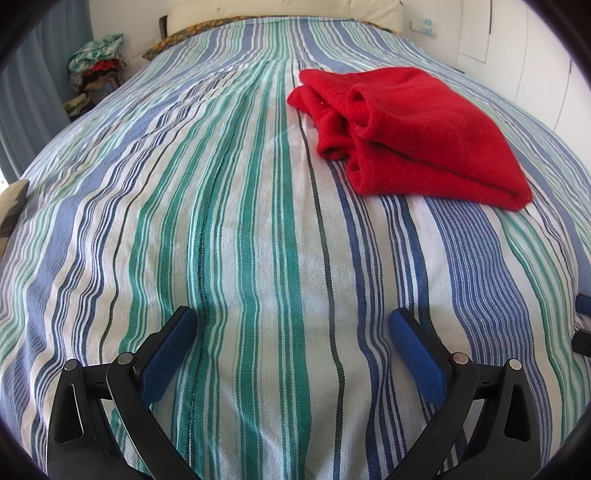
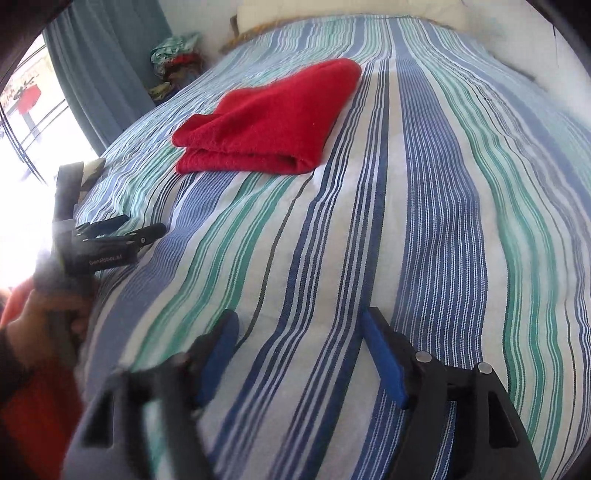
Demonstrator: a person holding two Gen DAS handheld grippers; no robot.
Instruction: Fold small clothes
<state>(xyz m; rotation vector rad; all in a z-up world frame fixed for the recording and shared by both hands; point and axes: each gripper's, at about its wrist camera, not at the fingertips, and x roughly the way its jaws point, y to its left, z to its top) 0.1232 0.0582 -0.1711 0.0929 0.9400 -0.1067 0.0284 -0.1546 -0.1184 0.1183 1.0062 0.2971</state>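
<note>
A red garment (image 1: 417, 136) lies folded into a compact bundle on the striped bedspread (image 1: 236, 221), right of centre in the left wrist view. My left gripper (image 1: 291, 325) hovers open over bare bedspread, well short of the garment, nothing between its blue pads (image 1: 168, 354). In the right wrist view the same red garment (image 2: 269, 122) lies up and left of my right gripper (image 2: 299, 332), which stands open over the stripes with empty jaws. The left gripper (image 2: 122, 230) shows at the left edge there, held by a hand (image 2: 40, 317).
A pile of mixed clothes (image 1: 98, 70) sits beyond the bed's far left corner beside a blue curtain (image 2: 107, 62). A pillow (image 1: 280, 11) lies at the headboard. A bright window (image 2: 33, 122) is on the left; white wall and cupboard doors (image 1: 535, 62) on the right.
</note>
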